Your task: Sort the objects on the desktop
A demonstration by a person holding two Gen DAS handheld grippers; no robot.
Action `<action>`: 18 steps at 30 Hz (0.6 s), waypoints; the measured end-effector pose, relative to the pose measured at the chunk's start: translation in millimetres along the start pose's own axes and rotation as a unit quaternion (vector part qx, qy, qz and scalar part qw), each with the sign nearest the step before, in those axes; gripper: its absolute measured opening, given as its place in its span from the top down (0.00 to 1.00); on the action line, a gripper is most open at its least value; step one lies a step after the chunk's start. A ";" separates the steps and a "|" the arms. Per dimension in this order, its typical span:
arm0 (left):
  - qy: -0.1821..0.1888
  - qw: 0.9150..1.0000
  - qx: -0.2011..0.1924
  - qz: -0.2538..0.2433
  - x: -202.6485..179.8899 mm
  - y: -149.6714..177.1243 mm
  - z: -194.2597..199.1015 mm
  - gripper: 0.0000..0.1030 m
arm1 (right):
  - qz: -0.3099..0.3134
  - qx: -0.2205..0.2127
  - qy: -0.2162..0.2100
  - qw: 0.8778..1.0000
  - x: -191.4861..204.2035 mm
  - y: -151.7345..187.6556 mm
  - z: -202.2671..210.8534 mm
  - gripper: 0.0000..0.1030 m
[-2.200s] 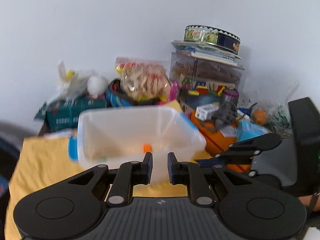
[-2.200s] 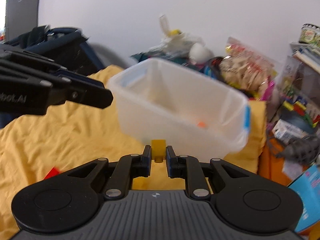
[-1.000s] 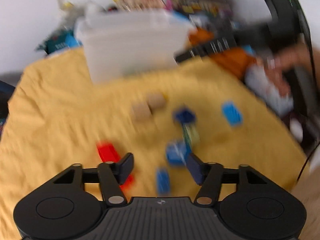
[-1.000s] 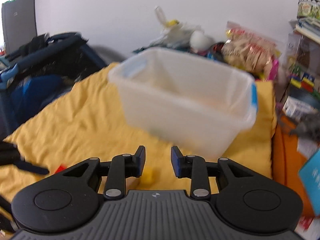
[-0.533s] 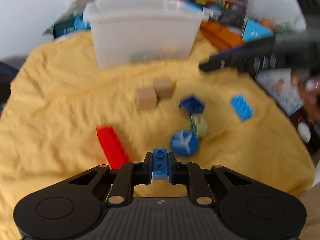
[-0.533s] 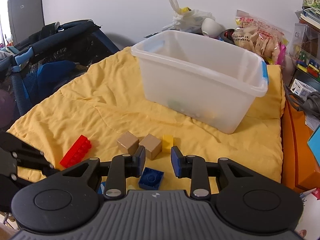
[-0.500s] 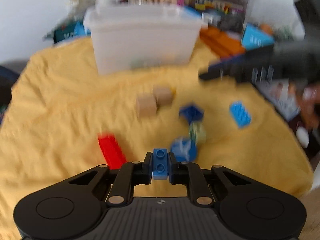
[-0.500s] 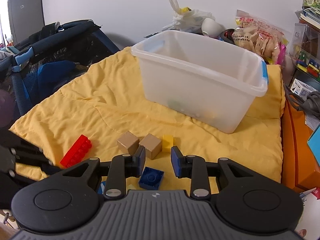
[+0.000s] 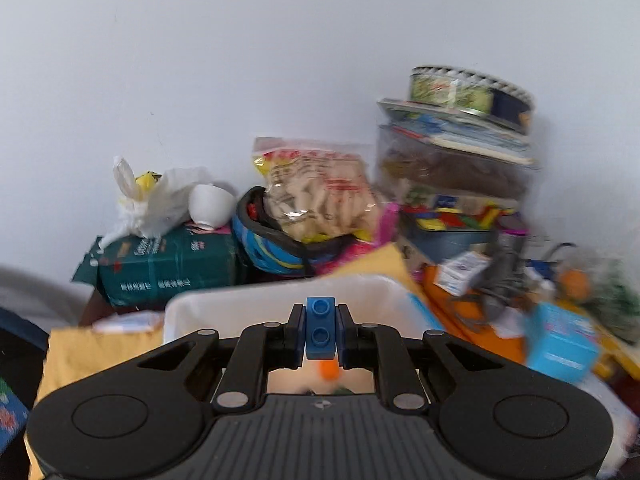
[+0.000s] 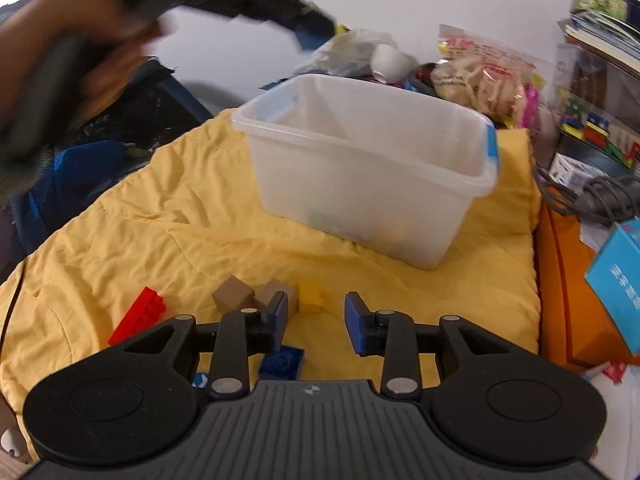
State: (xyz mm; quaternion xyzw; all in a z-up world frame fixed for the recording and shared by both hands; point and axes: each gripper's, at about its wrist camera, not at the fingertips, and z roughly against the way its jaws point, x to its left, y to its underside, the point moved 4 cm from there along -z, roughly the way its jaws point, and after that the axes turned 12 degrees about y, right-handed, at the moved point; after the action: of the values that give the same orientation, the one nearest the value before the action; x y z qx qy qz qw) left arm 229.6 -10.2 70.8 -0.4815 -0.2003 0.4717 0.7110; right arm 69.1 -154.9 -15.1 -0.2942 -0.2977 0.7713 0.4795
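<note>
The blue brick (image 9: 320,328) sits clamped in my left jaws (image 9: 320,330), held by its flat sides above the clear bin (image 9: 248,308). It looks light, rigid and slick, so side pressure suits it. My right jaws (image 10: 316,322) are opening with nothing between them, over the yellow brick (image 10: 311,295) on the yellow quilt (image 10: 160,216).

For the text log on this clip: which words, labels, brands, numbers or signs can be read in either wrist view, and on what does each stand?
No text reads cleanly in either view.
Green box: white lettering along its side, too blurred to quote.
Snack bag: red print, too blurred.
Light blue box: white characters, too blurred.
Small white carton: dark print, too small.
Round tin: pictures only, no words made out.
</note>
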 end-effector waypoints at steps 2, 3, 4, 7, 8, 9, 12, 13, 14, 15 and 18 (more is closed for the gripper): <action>0.003 0.999 0.039 -0.003 7.0 3.1 -29.5 0.71 | -0.008 0.005 0.008 1.000 -3.6 3.9 2.3 0.65; 0.007 0.998 0.068 -0.006 10.6 10.7 -44.3 0.66 | -0.012 0.007 0.012 1.000 -5.1 5.2 3.1 0.64; 0.010 0.996 0.092 -0.005 14.1 18.7 -54.2 0.61 | -0.015 0.009 0.016 1.000 -7.2 6.8 3.3 0.64; 0.010 0.993 0.117 0.002 19.0 40.2 -59.8 0.61 | -0.024 0.016 0.025 0.999 -12.4 10.6 3.6 0.62; 0.009 0.993 0.114 0.005 19.6 44.7 -55.6 0.60 | -0.025 0.018 0.027 0.999 -13.6 11.3 2.8 0.62; 0.009 0.994 0.107 0.011 18.7 48.0 -48.1 0.60 | -0.026 0.021 0.028 0.999 -14.0 12.7 1.7 0.62; 0.012 0.997 0.068 0.027 14.3 55.7 -15.0 0.51 | -0.029 0.029 0.023 0.999 -11.5 13.5 -2.9 0.62; 0.012 0.998 0.056 0.029 12.0 59.0 -2.4 0.44 | -0.026 0.028 0.020 0.999 -9.5 12.9 -3.3 0.62; 0.008 0.999 0.043 0.028 8.6 63.5 11.3 0.37 | -0.023 0.026 0.017 0.999 -7.1 11.7 -3.8 0.61; 0.001 0.999 0.032 0.025 5.2 69.4 25.9 0.35 | -0.017 0.023 0.013 0.999 -3.4 9.5 -4.5 0.60; -0.009 0.999 0.033 0.018 -4.7 95.3 59.7 0.35 | 0.000 0.012 -0.001 1.000 8.5 3.9 -4.5 0.59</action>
State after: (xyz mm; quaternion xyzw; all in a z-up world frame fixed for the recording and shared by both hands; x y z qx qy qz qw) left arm 137.7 24.1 15.5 -0.4570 -0.1828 0.4951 0.7159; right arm 67.1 -147.8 -22.4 -0.2878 -0.2887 0.7751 0.4827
